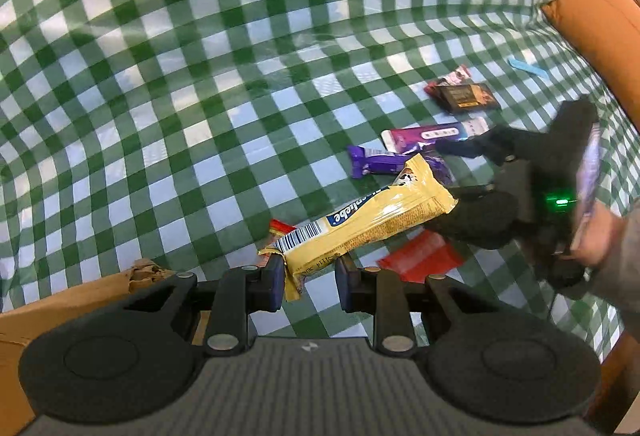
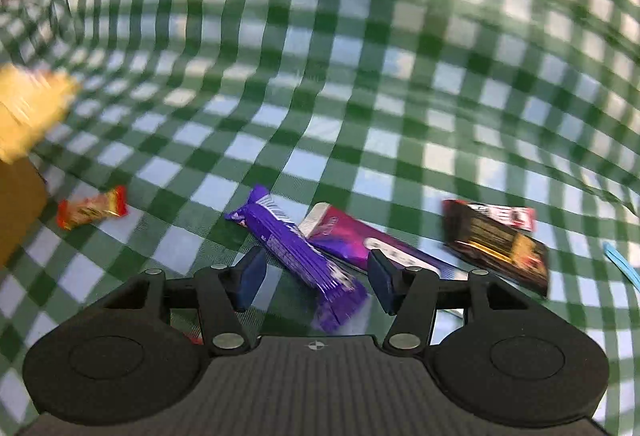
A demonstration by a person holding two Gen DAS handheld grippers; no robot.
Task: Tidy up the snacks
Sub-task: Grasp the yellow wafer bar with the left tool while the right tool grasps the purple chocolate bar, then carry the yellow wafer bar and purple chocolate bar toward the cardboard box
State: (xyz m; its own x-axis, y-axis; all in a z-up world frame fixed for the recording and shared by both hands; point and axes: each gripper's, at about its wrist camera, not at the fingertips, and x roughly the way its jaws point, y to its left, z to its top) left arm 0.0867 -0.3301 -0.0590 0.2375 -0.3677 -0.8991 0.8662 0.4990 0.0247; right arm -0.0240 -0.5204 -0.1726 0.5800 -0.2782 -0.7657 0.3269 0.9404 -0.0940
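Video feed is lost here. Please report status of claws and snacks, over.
Left claw shut on yellow bar. Right claw open, purple bar between jaws, not gripped. Nothing blocking.

A green-and-white checked tablecloth point(image 1: 200, 75) covered the whole table. An orange-brown cushion point(image 1: 600, 31) sat at the cloth's far right edge, with a small light-blue strip point(image 1: 528, 67) lying flat on the cloth just beside it.

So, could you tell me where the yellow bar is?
In the left wrist view the yellow bar sits centre, clamped in the left gripper, lifted above the tablecloth.
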